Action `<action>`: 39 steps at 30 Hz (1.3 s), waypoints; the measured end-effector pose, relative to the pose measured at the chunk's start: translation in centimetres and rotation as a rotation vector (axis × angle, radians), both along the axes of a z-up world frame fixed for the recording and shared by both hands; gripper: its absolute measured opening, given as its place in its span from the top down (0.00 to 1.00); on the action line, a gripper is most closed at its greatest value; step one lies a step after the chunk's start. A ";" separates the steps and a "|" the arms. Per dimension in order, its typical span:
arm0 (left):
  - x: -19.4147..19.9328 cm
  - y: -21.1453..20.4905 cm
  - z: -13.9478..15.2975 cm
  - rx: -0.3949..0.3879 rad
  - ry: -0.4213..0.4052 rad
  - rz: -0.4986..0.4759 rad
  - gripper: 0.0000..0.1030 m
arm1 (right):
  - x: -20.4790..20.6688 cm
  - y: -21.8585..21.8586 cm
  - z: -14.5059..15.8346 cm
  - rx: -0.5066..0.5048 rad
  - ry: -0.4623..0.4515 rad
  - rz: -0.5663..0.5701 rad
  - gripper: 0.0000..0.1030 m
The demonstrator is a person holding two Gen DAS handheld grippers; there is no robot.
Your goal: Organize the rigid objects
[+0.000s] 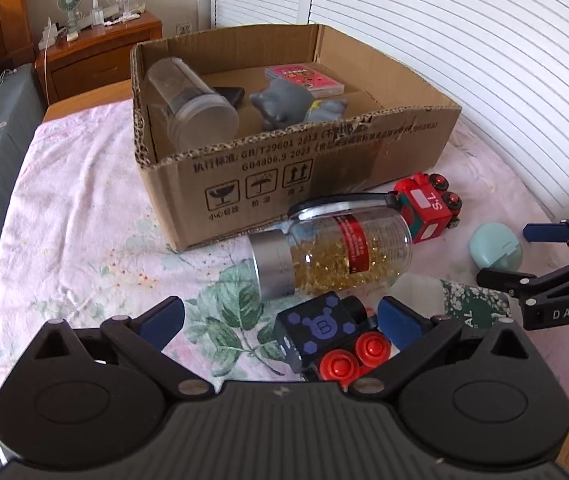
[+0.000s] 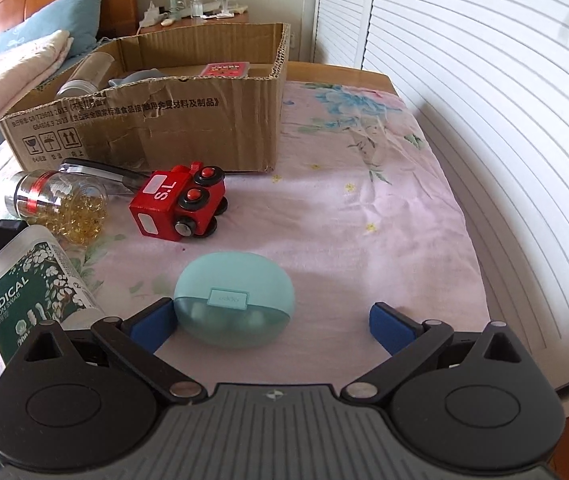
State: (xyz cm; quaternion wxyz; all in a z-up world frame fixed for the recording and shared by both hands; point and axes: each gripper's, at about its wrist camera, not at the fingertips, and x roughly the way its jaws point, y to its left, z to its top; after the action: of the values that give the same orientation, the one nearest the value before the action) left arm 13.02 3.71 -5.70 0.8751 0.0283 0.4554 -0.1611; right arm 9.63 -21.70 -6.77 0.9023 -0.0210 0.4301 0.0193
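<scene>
My left gripper is open around a dark blue toy train car with red wheels, lying on the floral sheet. My right gripper is open with the teal earbud case between its fingers, nearer the left one; that gripper also shows at the right of the left wrist view. A clear bottle of gold capsules lies on its side in front of the cardboard box. A red toy train stands beside it. A cotton swab container lies left of the teal case.
The box holds a clear jar, a grey toy figure, a pink flat box and a dark object. A black-rimmed magnifier leans by the box. White louvred doors stand right. A nightstand is behind.
</scene>
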 end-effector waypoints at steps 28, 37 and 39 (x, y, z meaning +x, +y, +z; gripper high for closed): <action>-1.3 2.1 -2.0 0.078 -0.024 -0.032 0.00 | -1.0 -0.3 -0.2 0.004 -0.053 0.041 0.00; -1.7 2.2 -2.3 0.063 -0.067 -0.020 0.00 | -0.7 -0.3 0.0 0.003 -0.039 0.057 0.00; -1.8 2.2 -2.3 0.065 -0.068 -0.019 0.00 | -0.4 -0.1 0.1 0.003 -0.029 0.080 0.00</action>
State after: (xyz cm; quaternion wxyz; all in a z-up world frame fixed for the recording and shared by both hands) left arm 11.20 5.90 -8.04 0.8872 0.0666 0.4300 -0.1534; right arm 9.24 -21.84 -6.69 0.9070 -0.0372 0.4159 0.0556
